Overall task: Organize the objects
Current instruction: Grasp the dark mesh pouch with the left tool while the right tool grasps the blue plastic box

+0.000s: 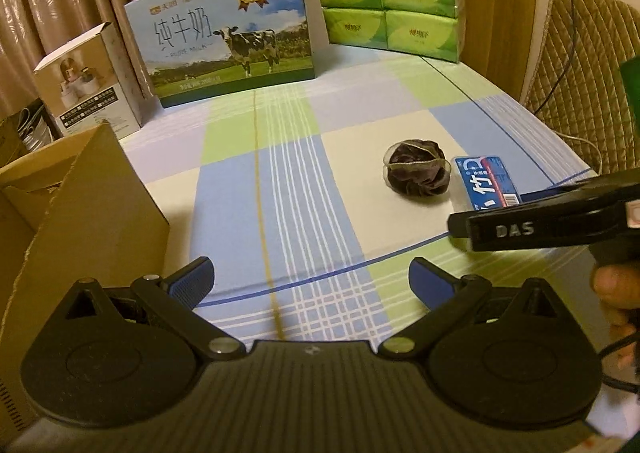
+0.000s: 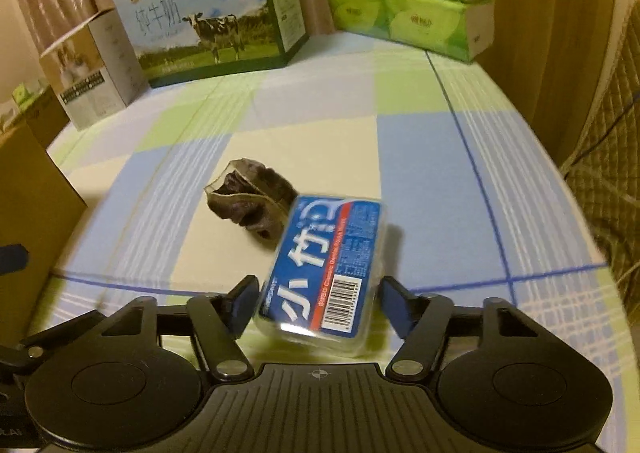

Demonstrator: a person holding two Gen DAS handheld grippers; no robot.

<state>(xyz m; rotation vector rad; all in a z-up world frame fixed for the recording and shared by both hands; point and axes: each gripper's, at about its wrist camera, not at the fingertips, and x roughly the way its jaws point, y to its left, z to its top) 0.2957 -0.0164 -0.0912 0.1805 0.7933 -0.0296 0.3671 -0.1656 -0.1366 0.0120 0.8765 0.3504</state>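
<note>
Between my right fingers [image 2: 316, 303] lies the blue pack [image 2: 326, 271], its near end already inside the gap. Its long axis runs from about 7 o'clock to 1 o'clock in the right wrist view, so it sits slightly skewed to the line the fingers point along. The left pad stands just beside the pack's near left edge; the right pad stands a little clear of the right edge. I see no firm press on either side, so I judge the fingers half closed around the pack, not yet gripping it.

The right hand is plainly the nearer one. In the left wrist view the pack [image 1: 486, 183] lies at 2 o'clock, well apart from my left fingers [image 1: 310, 285], which stand wide and empty over the counter [image 1: 280, 173].

Materials:
- Pack: flat, rectangular, rounded corners, glossy clear wrap over blue print with a barcode. I judge it slippery and light.
- Dark bundle [image 2: 250, 201]: soft, crumpled fabric with a pale hem, touching the pack's far left corner at 11 o'clock.
- Counter cover: smooth checked cloth.
- Cardboard box [image 1: 80, 213]: open, at 9 o'clock of the left fingers; a likely destination.

Closing squarely may nudge the bundle.
</note>
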